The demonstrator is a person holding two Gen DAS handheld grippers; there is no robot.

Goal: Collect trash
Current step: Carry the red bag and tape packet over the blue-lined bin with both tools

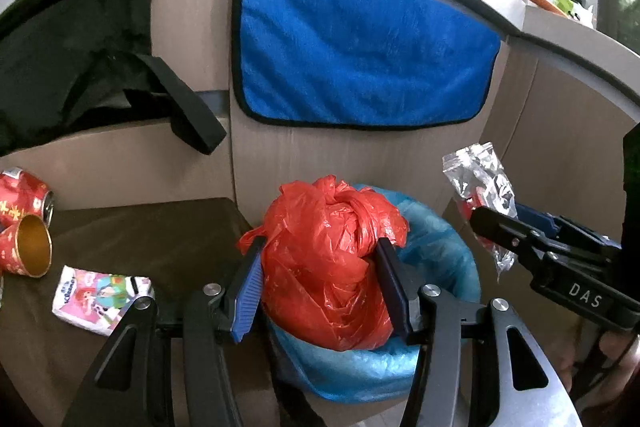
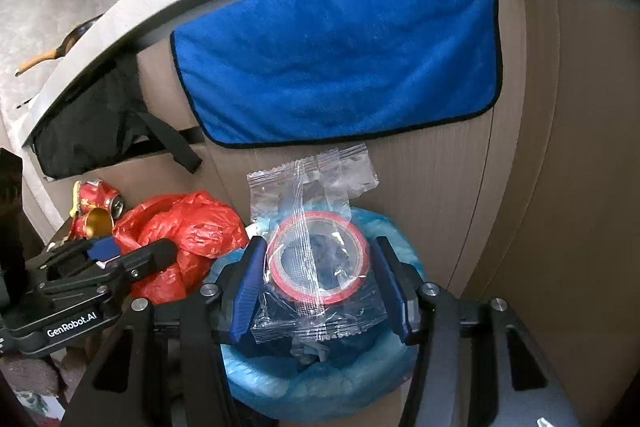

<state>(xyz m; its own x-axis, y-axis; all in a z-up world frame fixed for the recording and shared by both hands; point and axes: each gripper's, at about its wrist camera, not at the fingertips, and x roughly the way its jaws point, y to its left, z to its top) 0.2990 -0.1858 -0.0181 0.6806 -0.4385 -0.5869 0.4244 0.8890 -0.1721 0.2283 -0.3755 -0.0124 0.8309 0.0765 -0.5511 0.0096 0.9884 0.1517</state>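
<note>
While left jaws clamp red bag (image 1: 326, 267), right jaws pinch clear wrapper (image 2: 316, 259).

A knotted red plastic bag (image 1: 328, 267), crumpled and bulging, sits at the lower centre of the left wrist view, over the rim of a bin lined with blue plastic (image 1: 436, 239). At the centre of the right wrist view a clear wrapper (image 2: 316, 251) with a red ring inside hangs over the same bin. At far left of the left view lie a crushed red can (image 1: 22, 195), a red cup (image 1: 28, 247) on its side and a small colourful packet (image 1: 100, 293).
</note>
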